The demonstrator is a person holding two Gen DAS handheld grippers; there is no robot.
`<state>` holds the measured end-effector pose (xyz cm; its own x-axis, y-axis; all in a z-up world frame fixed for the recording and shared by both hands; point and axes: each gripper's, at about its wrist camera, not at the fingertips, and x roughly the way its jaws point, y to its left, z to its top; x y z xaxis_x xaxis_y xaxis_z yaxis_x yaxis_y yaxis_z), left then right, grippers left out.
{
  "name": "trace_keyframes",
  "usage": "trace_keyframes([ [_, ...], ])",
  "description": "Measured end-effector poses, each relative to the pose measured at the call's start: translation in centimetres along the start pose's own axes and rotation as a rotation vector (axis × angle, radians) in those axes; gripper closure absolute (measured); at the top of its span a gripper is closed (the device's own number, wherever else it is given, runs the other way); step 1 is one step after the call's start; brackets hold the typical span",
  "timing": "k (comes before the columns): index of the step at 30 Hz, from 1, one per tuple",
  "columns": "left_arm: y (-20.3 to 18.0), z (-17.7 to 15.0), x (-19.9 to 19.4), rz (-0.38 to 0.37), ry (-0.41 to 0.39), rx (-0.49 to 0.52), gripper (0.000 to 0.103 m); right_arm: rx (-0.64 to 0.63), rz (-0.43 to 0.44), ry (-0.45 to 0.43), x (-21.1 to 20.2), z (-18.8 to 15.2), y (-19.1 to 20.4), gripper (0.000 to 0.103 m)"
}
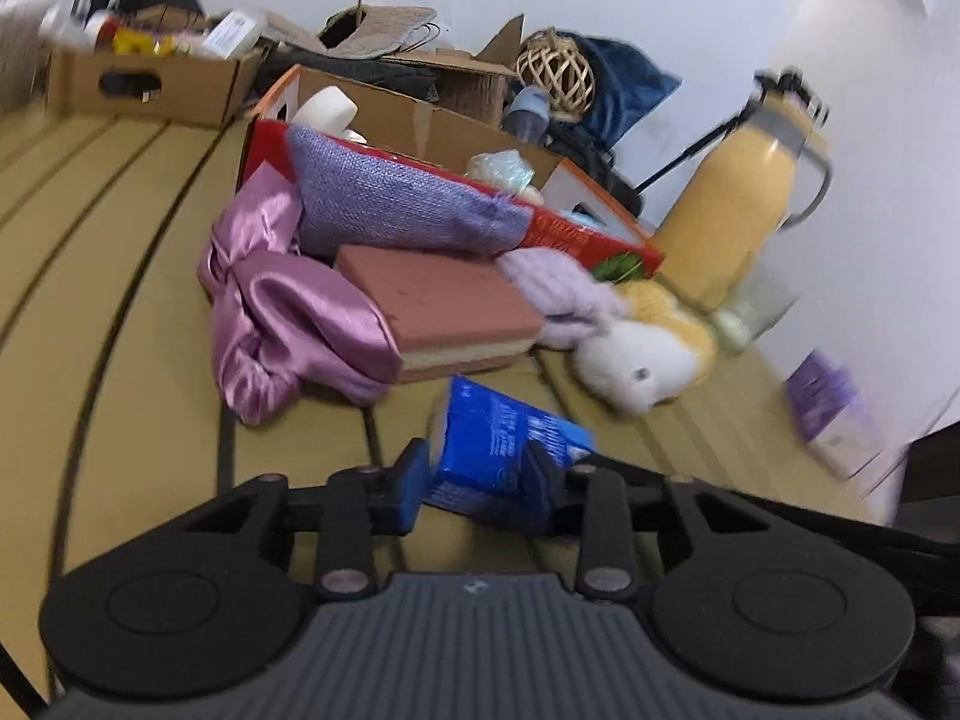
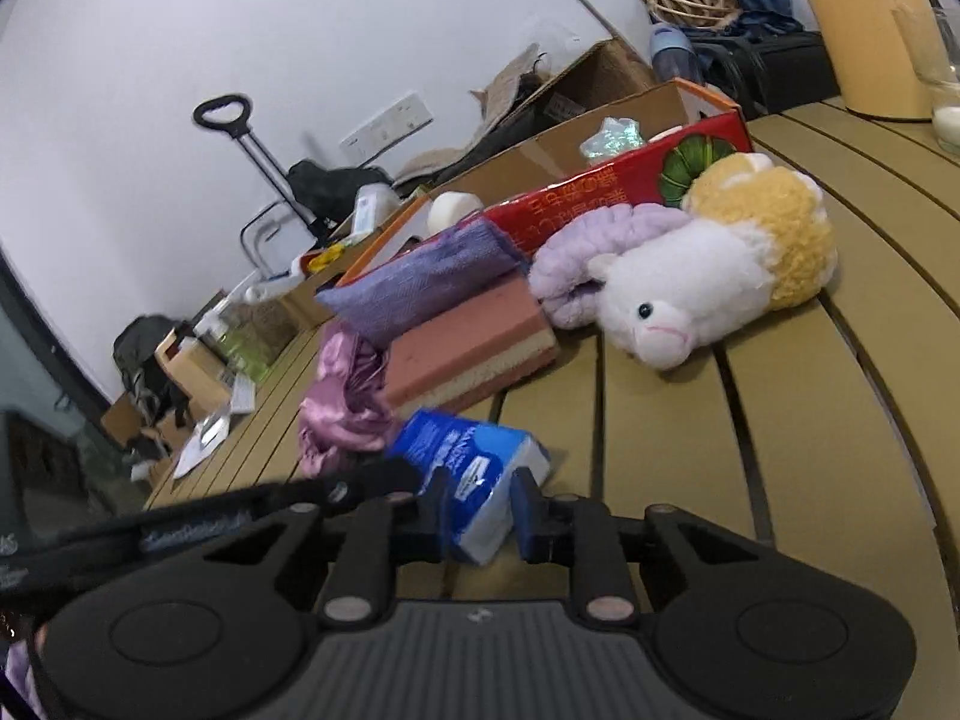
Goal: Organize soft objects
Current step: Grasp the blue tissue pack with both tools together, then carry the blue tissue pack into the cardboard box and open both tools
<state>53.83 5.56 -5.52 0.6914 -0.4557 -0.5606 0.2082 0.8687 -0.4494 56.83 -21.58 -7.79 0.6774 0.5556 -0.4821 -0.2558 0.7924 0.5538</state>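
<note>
A blue tissue pack (image 1: 498, 450) lies on the slatted table and both grippers hold it. My left gripper (image 1: 480, 480) is shut on its near end. My right gripper (image 2: 480, 507) is shut on the same pack (image 2: 474, 468), seen from its other side. Behind it lie a pink satin cloth (image 1: 282, 312), a pink sponge block (image 1: 444, 312), a purple woven pouch (image 1: 396, 198), a lilac fluffy headband (image 1: 558, 294) and a white and yellow plush sheep (image 1: 648, 348). The sheep (image 2: 702, 276), sponge (image 2: 474, 348) and satin cloth (image 2: 348, 396) also show in the right wrist view.
A red-sided cardboard box (image 1: 576, 228) with small items stands behind the pile. A yellow bottle (image 1: 738, 198) and a glass (image 1: 756, 306) stand at the right. More boxes (image 1: 144, 84) and bags line the wall. A purple packet (image 1: 828, 402) lies at the table's right edge.
</note>
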Motion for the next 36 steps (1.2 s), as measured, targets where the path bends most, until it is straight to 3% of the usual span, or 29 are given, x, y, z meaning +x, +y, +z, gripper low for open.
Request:
trace_keyframes([
  [2,0.2,-0.4,-0.5,-0.044,0.006,-0.029,0.068,0.016,0.010,0.000,0.3,0.3,-0.6,0.082],
  [5,0.7,-0.2,-0.2,0.004,-0.018,-0.027,0.063,0.033,0.036,0.010,0.7,0.6,-1.2,0.079],
  [10,1.5,0.2,0.8,-0.044,0.001,-0.074,0.063,0.038,0.048,0.010,1.3,0.5,-1.2,0.074],
  [17,0.7,-0.2,0.4,-0.019,-0.019,-0.038,0.077,0.013,0.039,-0.006,0.6,0.2,-0.7,0.081],
  [22,-0.6,1.2,-1.7,-0.018,-0.081,-0.015,0.077,-0.020,0.081,-0.068,-1.4,1.1,0.7,0.081],
  [25,-1.8,4.9,-2.4,-0.039,-0.109,0.027,0.077,-0.026,0.110,-0.099,-2.0,4.6,1.6,0.081],
  [29,-2.9,12.5,-0.4,-0.063,-0.124,0.091,0.076,-0.075,0.121,-0.162,-0.1,12.2,2.4,0.081],
  [32,-2.2,18.8,4.2,-0.045,-0.101,0.102,0.075,-0.076,0.090,-0.138,4.3,18.4,2.2,0.081],
  [36,1.6,25.6,12.7,-0.003,-0.007,-0.042,0.074,0.041,0.050,-0.036,12.9,25.2,-0.5,0.081],
])
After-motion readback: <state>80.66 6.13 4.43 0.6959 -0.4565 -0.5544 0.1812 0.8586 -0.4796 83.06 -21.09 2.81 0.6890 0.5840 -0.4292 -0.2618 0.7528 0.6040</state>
